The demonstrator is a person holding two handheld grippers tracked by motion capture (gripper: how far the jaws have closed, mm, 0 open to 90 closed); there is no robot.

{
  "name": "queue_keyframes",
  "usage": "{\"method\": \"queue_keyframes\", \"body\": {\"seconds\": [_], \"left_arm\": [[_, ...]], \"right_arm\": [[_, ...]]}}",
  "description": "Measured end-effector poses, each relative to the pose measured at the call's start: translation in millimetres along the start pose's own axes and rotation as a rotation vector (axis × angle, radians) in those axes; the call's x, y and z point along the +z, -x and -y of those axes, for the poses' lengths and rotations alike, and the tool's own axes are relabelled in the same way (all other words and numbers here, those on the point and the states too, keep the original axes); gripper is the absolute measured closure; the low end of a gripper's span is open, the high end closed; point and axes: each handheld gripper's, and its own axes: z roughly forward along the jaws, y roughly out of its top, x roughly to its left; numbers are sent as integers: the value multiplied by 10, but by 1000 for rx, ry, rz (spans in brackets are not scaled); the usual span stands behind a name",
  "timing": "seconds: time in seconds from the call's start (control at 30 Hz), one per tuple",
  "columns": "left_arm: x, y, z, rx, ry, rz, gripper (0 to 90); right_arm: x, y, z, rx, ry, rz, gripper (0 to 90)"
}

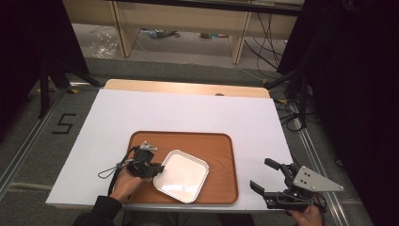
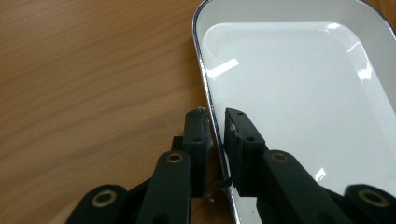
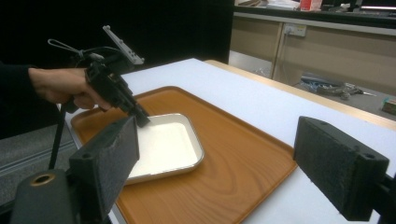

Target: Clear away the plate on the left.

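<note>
The white dish [image 1: 181, 175] lies on the wooden tray [image 1: 221, 146], toward its near left part, turned at an angle to the tray's edges. The left tongs [image 1: 159, 169] straddle the dish's left rim, one jaw outside and one inside; a thin gap shows either side of the rim, so they sit slightly parted and do not clamp it. The right tongs [image 1: 262, 175] hover wide apart and empty off the tray's right end, over the white sheet [image 1: 188, 108] covering the desk [image 1: 188, 87]. Beyond stand pale wooden cabinets [image 1: 188, 23], loose cables [image 1: 263, 33] on grey carpet, and black curtains at both sides.
</note>
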Motion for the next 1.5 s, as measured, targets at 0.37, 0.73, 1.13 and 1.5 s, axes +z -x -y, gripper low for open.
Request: {"method": "queue_keyframes", "body": {"seconds": [0.37, 0.73, 1.13, 1.5], "left_arm": [[-133, 40, 27, 124, -12, -189, 786], [-161, 510, 141, -430, -53, 102, 768], [-239, 612, 162, -397, -105, 99, 729], [-260, 747, 147, -389, -122, 92, 698]], "right_arm": [[-13, -4, -3, 5, -12, -5, 154], [-12, -4, -2, 3, -11, -4, 154], [-18, -13, -2, 17, -19, -7, 154], [-14, -10, -4, 12, -15, -7, 154]]}}
